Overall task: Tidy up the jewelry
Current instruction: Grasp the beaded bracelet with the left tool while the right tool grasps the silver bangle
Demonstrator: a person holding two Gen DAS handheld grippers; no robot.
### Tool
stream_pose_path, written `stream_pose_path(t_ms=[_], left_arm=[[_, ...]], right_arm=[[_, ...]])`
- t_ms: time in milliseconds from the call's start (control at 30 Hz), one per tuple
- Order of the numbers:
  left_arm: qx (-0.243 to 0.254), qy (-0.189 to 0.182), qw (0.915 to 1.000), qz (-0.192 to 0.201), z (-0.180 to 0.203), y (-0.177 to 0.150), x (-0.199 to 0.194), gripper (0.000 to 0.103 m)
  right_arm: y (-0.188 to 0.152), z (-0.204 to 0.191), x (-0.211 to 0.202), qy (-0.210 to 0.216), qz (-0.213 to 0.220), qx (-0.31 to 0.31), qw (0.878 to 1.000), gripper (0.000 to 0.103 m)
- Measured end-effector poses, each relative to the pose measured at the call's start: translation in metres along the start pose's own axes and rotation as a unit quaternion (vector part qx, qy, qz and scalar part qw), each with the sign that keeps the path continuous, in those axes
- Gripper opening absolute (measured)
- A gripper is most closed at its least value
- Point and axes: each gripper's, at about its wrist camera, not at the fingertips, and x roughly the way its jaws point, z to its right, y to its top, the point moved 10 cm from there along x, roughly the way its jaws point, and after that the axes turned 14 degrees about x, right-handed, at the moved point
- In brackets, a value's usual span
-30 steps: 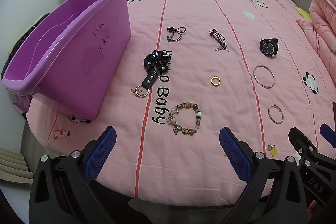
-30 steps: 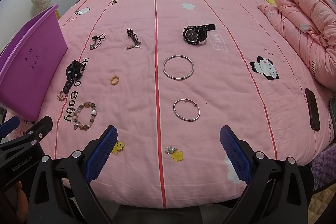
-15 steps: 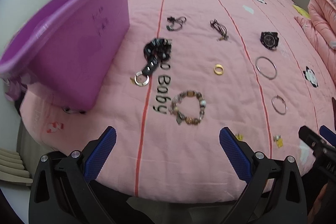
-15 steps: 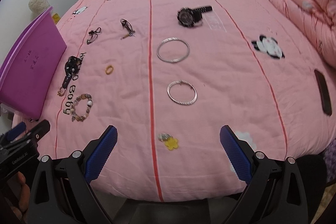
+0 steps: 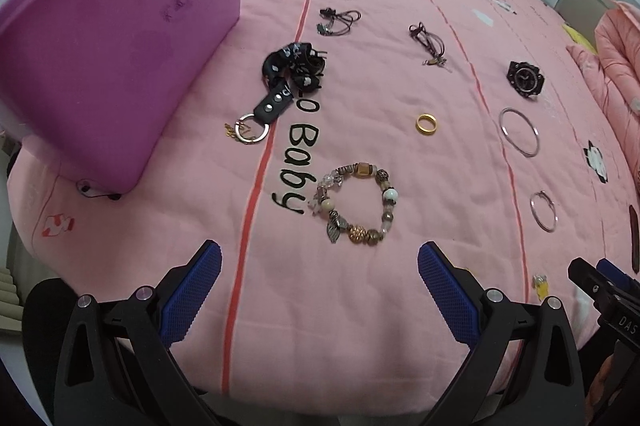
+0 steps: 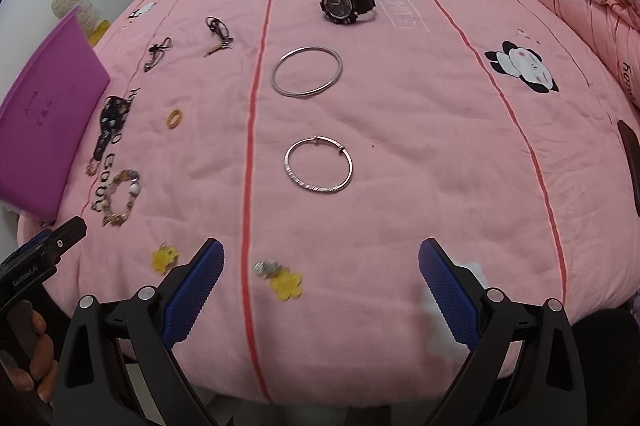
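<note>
Both the left gripper (image 5: 319, 284) and right gripper (image 6: 320, 284) gape empty over the bed (image 6: 420, 154), seemingly nearest the beaded bracelet (image 5: 354, 204) and silver bangle (image 6: 319, 164).

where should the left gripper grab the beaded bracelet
Grip the bead strand on the near side of the beaded bracelet, coming straight down from above. It lies flat as an open loop on the bedspread, so one finger can go inside the loop and one outside. The left gripper is open just short of it.
</note>
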Motion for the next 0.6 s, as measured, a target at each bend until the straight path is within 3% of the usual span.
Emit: stream_pose_path(t_ms=[600], left_arm=[[0.017, 0.025, 0.9991, -0.03, 0.007, 0.01, 0.057, 0.097]], right_arm=[[0.031, 0.001, 0.065, -0.03, -0.012, -0.038, 0.999, 0.094]])
